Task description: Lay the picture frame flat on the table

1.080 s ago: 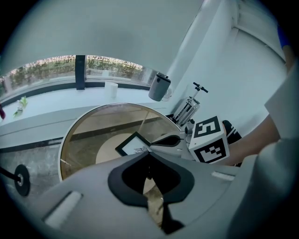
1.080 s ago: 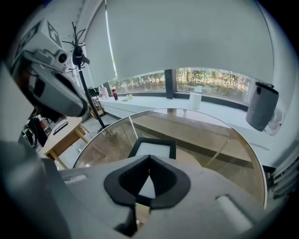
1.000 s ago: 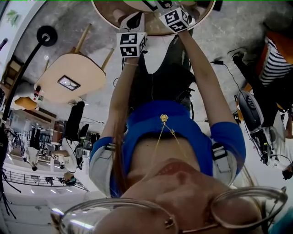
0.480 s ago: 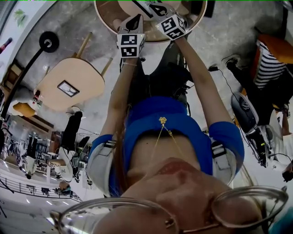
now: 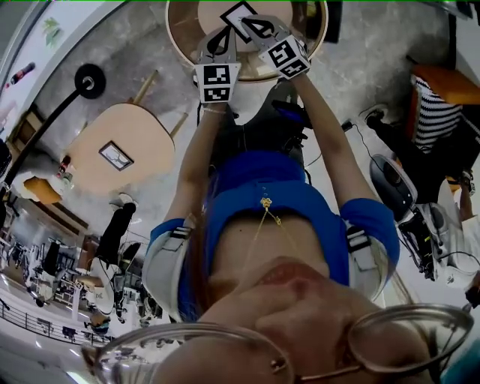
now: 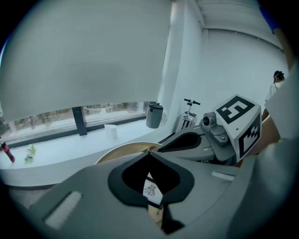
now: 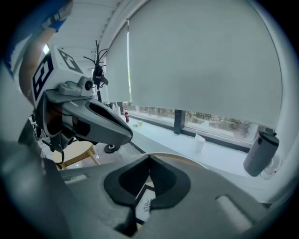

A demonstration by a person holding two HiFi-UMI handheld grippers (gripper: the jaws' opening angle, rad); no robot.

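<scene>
The picture frame (image 5: 237,11) lies flat on the round wooden table (image 5: 180,45) at twelve o'clock. The left gripper (image 5: 221,39) and right gripper (image 5: 260,28) hover above it, jaws pressed together, empty. A careless dip could probably shove the frame toward the rim.

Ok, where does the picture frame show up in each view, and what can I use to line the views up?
Head view: picture frame at top centre, inside the round table outline.
Left gripper view: low centre, a sliver of white print.
Right gripper view: low centre, black edge and white print.
Shared landmark: the round table's pale wooden rim, visible in all three.
</scene>
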